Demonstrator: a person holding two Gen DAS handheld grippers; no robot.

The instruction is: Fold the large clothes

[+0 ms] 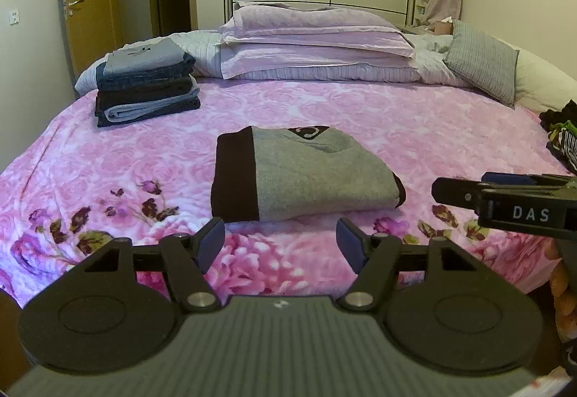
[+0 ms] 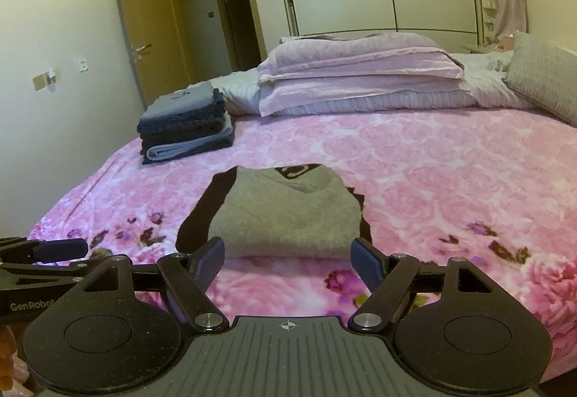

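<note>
A folded grey garment with black trim (image 1: 306, 177) (image 2: 288, 213) lies flat on the pink floral bedspread (image 1: 432, 123) (image 2: 450, 173). My left gripper (image 1: 281, 240) hovers just short of its near edge, open, nothing between the fingers. In the right wrist view, my right gripper (image 2: 286, 258) also stands open and empty just before the garment's near fold. The right gripper's finger shows from the side at the right edge of the left wrist view, and the left one shows at the left edge of the right wrist view.
A stack of folded dark jeans and grey clothes (image 1: 148, 83) (image 2: 187, 123) sits at the bed's far left. Stacked pillows (image 1: 313, 40) (image 2: 360, 72) and a grey cushion (image 1: 483, 65) lie at the head. Dark loose clothes (image 1: 562, 133) lie at the right edge. A wooden door (image 2: 144, 18) stands open.
</note>
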